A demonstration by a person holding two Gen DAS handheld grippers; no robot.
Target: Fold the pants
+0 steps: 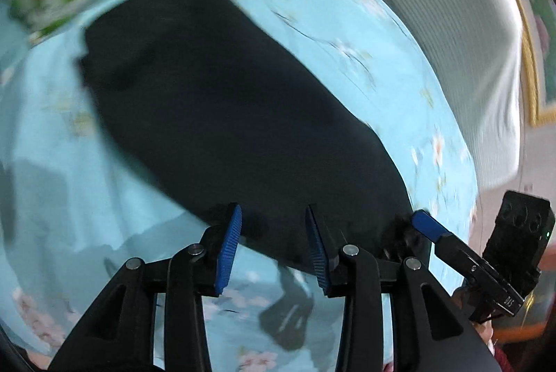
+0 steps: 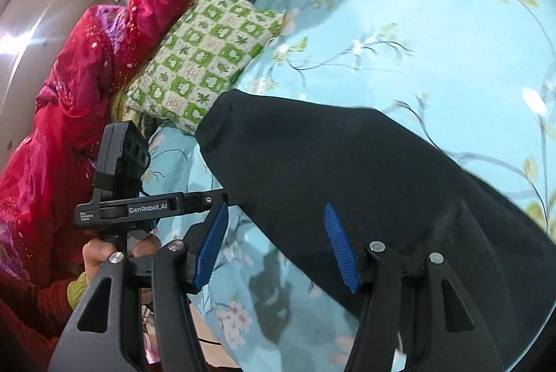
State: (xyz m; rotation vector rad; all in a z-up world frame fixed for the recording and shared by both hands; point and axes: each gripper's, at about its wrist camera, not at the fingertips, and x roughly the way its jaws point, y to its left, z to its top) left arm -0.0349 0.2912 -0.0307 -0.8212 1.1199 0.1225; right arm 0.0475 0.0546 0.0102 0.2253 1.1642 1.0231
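Right wrist—pants (image 2: 347, 170) on bedsheet (image 2: 417, 24)—no containers.

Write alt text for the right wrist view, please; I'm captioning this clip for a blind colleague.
Dark pants lie flat on a light blue floral bedsheet, with the open right gripper hovering over their near edge, nothing between its blue pads. To the left sit a green-and-white checked pillow and a red quilt; the left gripper reaches in beside them.
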